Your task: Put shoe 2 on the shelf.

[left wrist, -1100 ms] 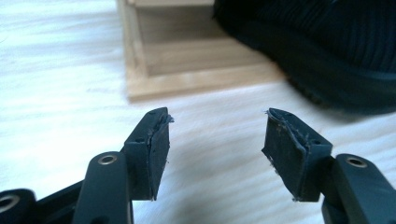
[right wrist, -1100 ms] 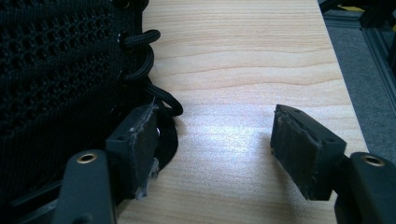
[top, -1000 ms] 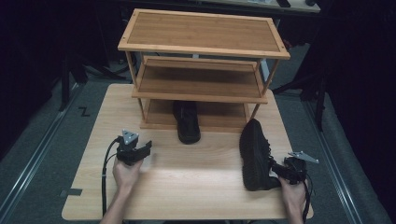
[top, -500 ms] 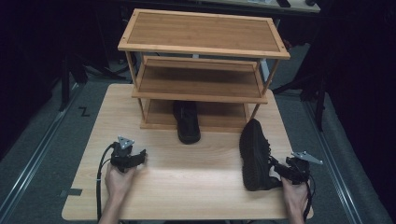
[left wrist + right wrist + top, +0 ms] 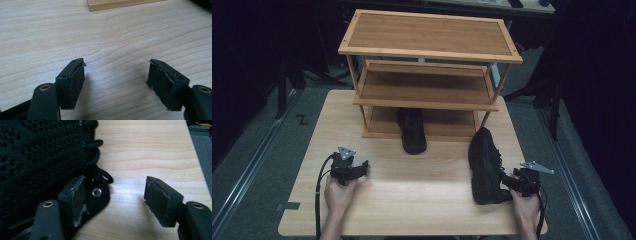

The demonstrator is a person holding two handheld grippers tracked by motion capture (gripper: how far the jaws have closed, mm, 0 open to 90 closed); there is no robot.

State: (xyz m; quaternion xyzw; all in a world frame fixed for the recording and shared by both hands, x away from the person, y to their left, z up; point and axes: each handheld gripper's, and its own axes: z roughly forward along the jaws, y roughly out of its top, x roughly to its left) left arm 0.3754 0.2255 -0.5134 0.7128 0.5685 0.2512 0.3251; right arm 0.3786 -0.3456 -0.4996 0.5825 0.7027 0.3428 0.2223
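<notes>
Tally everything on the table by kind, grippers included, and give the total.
Black shoes: 2, one on the rack's bottom shelf, one on the table by the right gripper
Wooden racks: 1
Grippers: 2, left gripper, right gripper
Total: 5

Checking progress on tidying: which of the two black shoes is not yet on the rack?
The shoe beside the right gripper: this black shoe lies on the bare table; the other shoe sits on the rack's bottom shelf.
</notes>
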